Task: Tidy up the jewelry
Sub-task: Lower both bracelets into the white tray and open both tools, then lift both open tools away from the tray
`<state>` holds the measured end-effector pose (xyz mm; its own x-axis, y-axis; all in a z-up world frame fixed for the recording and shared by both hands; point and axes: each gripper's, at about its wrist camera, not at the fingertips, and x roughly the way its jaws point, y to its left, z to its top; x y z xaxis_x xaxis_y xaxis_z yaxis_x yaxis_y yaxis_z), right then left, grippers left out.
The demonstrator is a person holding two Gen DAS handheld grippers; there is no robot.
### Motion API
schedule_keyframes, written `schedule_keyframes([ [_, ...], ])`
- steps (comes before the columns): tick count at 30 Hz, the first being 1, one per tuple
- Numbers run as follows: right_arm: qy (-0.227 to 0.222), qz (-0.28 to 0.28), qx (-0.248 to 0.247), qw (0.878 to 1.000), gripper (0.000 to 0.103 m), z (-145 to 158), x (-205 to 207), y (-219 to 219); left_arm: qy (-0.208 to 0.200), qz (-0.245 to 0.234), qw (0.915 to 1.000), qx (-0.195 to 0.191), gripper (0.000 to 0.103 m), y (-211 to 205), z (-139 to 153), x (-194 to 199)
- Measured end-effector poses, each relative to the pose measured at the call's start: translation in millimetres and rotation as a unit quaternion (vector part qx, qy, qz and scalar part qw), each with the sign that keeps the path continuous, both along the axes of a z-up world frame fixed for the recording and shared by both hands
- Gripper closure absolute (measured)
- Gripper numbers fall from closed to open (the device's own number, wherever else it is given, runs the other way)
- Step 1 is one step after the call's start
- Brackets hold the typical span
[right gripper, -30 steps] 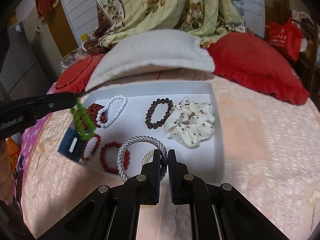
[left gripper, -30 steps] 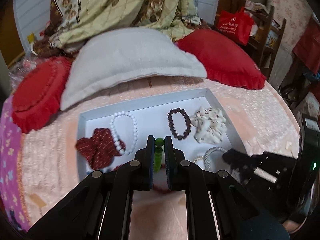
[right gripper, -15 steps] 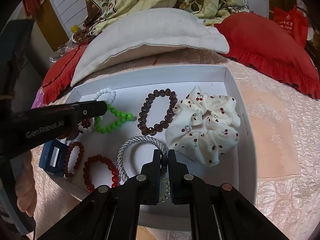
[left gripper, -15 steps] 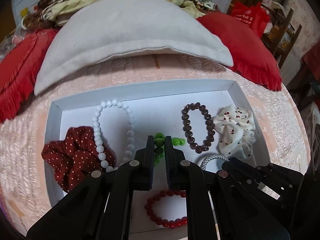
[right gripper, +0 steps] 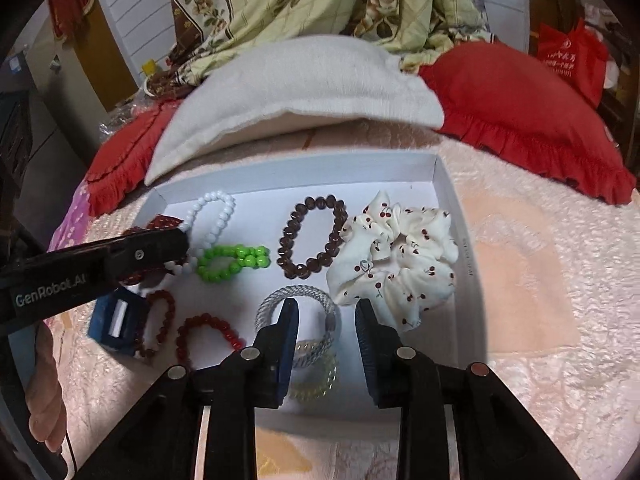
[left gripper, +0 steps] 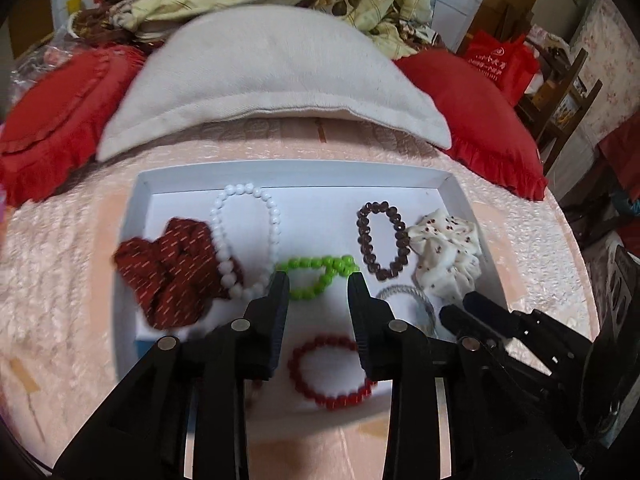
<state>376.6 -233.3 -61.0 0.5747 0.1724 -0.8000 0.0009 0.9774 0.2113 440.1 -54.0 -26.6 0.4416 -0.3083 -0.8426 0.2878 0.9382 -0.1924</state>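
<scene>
Bedding forms the work surface: a pink quilted bedspread (left gripper: 60, 280) with a grey pillow (left gripper: 272, 92) and red cushions (right gripper: 520, 112) behind, and a shallow white tray (left gripper: 296, 170) lying flat on it. Inside the tray, the green bead bracelet (left gripper: 316, 274) lies flat near the middle, folded into a loose figure-of-eight, just beside the white bead bracelet (left gripper: 244, 232) and apart from the brown bead bracelet (left gripper: 382, 246). The left gripper (left gripper: 318, 280) stands with its jaws wide apart on either side of the green bracelet's near edge, holding nothing. The right gripper (right gripper: 326, 310) is likewise wide open and empty, its tips straddling the silver braided band (right gripper: 298, 294), with a clear coil tie (right gripper: 316, 380) partly hidden beneath it. A cream cherry-print scrunchie (right gripper: 396, 268) sits at the right wall, a dark red scrunchie (left gripper: 172, 268) at the left, a red bead bracelet (left gripper: 328, 372) toward the near side, and a blue box (right gripper: 116, 320) at the near left corner. Assessment: the beaded pieces are light, limp on their elastic, and the smooth round beads are likely to roll or slip out of a shallow pinch; the soundest hold is across one strand, squarely over a bead, lifting slowly so the loop hangs free. The silver band appears springy and textured, so it should grip more readily at a single side of the ring. The scrunchies are soft and will compress; any fold serves.
</scene>
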Motion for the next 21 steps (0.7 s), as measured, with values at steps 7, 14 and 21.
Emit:
schedule_keyframes([
  [7,-0.016,0.017,-0.007,1.000,0.075,17.4,-51.3,8.4,-0.051,0.033,0.9977,0.031,0.073,42.7,31.6,-82.2],
  [14,-0.012,0.026,-0.010,1.000,0.075,17.4,-94.6,21.9,-0.050,0.115,0.9892,0.076,0.068,97.4,19.8,-164.8],
  [21,-0.002,0.040,-0.026,0.999,0.074,12.9,-116.6,47.1,-0.042,0.167,0.9824,0.072,0.068,119.8,4.7,-218.3],
])
